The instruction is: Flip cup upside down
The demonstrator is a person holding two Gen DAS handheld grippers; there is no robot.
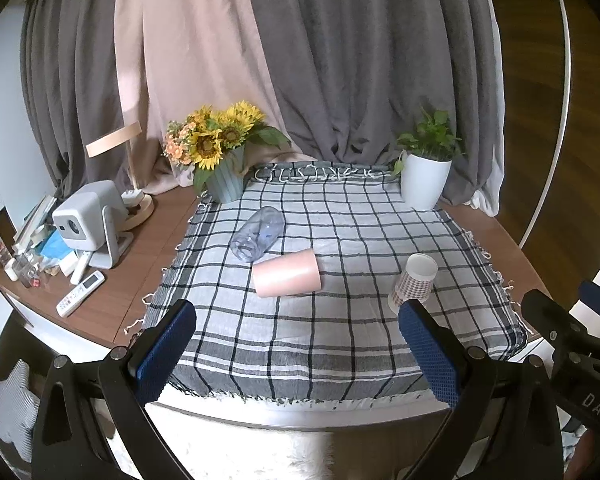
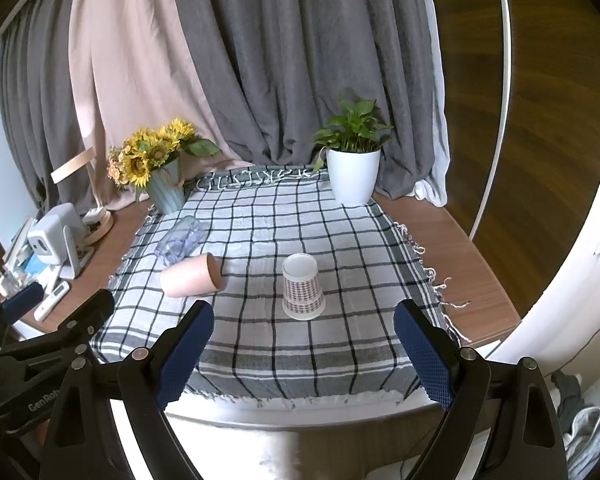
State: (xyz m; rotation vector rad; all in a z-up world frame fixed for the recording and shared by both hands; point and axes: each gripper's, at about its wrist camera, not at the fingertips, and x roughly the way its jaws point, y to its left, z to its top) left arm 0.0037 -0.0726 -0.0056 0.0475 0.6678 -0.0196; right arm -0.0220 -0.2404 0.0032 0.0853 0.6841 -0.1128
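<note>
Left wrist: left gripper (image 1: pixel 298 344) spread wide, empty, off the tablecloth's (image 1: pixel 340 340) near edge. Patterned paper cup (image 1: pixel 414 282) stands mouth-down near the cloth's right edge; pink cup (image 1: pixel 287 279) and clear cup (image 1: pixel 258 233) lie on their sides mid-cloth. "DAS" printed on the right gripper (image 1: pixel 572 340).

Right wrist: right gripper (image 2: pixel 304 350) wide, empty. Left gripper's body reads "GenRob", probably cut off.

Three cups are seen on the checked cloth. The paper cup (image 2: pixel 303 286), patterned in a fine brown check with a white rim, is stood upside down, base uppermost, towards the right. The pink cup (image 2: pixel 191 275) is laid on its side near the middle, mouth turned right. The clear plastic cup (image 1: pixel 257 238) is laid on its side just behind it.
</note>
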